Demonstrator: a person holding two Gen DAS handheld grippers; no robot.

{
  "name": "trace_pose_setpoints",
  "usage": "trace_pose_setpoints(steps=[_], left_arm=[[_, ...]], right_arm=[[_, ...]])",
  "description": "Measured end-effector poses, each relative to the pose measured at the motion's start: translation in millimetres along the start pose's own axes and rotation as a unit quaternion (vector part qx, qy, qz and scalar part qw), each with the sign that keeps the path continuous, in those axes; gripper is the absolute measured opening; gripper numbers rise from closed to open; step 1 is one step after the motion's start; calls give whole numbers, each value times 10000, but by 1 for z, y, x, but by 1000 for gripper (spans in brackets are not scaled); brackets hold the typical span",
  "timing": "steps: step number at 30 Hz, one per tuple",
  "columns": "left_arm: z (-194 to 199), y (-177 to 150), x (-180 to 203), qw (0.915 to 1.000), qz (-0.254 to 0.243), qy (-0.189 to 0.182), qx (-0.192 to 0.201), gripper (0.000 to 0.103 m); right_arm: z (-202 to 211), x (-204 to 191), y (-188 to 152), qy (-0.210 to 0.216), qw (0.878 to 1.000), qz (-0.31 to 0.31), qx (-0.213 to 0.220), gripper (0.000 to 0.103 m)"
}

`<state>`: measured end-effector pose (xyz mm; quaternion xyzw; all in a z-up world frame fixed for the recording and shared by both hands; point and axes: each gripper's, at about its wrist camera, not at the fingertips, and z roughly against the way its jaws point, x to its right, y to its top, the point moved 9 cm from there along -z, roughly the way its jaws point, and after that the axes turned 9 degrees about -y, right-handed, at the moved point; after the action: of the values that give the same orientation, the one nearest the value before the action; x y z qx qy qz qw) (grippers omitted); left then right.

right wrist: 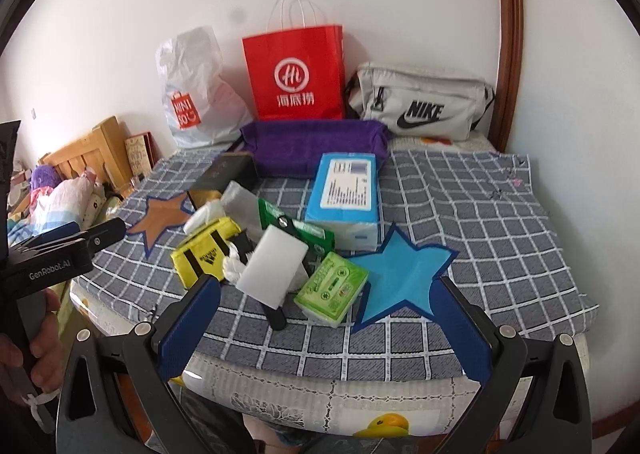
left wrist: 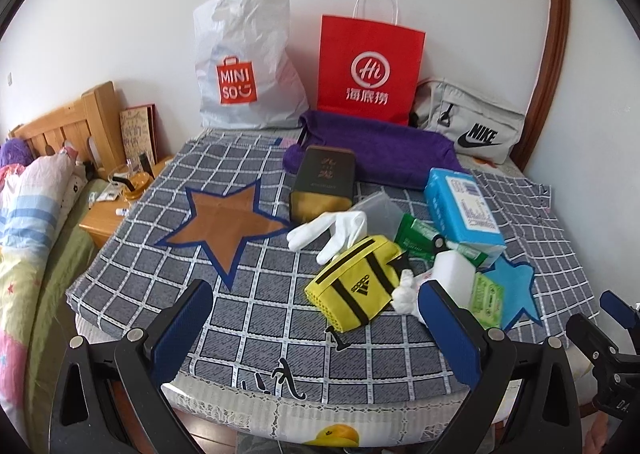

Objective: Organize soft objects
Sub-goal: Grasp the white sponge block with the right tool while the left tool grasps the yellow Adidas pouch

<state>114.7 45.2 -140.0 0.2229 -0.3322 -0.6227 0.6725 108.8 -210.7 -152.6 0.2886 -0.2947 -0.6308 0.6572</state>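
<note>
A pile of items lies on the checked mat [left wrist: 260, 318] [right wrist: 480, 213]: a yellow Adidas pouch [left wrist: 356, 290] [right wrist: 204, 254], white gloves [left wrist: 332, 232] [right wrist: 208, 213], a white sponge block [right wrist: 272, 266] [left wrist: 454, 274], a green tissue pack [right wrist: 332, 286] [left wrist: 486, 298], a blue tissue pack [left wrist: 460, 209] [right wrist: 346, 189], a purple towel [left wrist: 376, 145] [right wrist: 312, 145]. My left gripper [left wrist: 316, 326] is open and empty just before the yellow pouch. My right gripper [right wrist: 328, 318] is open and empty just before the sponge and green pack.
At the back stand a Miniso plastic bag [left wrist: 244, 65] [right wrist: 192, 93], a red paper bag [left wrist: 370, 69] [right wrist: 296, 73] and a grey Nike bag [left wrist: 468, 121] [right wrist: 420, 101]. A dark box [left wrist: 324, 181] lies mid-mat. A bed and wooden nightstand [left wrist: 116, 209] stand left.
</note>
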Motion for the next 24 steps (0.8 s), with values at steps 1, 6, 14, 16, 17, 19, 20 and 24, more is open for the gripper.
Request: trace_pose_setpoints(steps=[1,6,14,16,17,19,20,24], left_arm=[[-5,-2,-2,10000,15,6,-43,103],[-32,-15,-19,9994,182,71,-280,103],[-61,-27,-44,9983,276,138,-486,103],[-65,-28,-49,9980,348,92,-512,103],[-68,-29,-51,9978,380,72,-545,103],[-72,-31,-56,9974,411,53,-586,103],[-74,-31,-58,9974,424,48,-587,103],[-80,-34,-62,9971,414,-54,-635,103]], right_arm=[[-8,1,-3,-37,10000,5,-73,103],[-47,-1,-19,173,9984,-187,-505,103],[-84,-43,-27,667,9946,-81,-790,97],[-94,-51,-26,700,9938,-47,-865,94],[-97,-53,-27,716,9933,-53,-901,92],[-105,-56,-26,751,9923,-124,-979,89],[-108,-57,-25,769,9918,-183,-1002,89],[-123,-58,-22,880,9883,-457,-1158,89]])
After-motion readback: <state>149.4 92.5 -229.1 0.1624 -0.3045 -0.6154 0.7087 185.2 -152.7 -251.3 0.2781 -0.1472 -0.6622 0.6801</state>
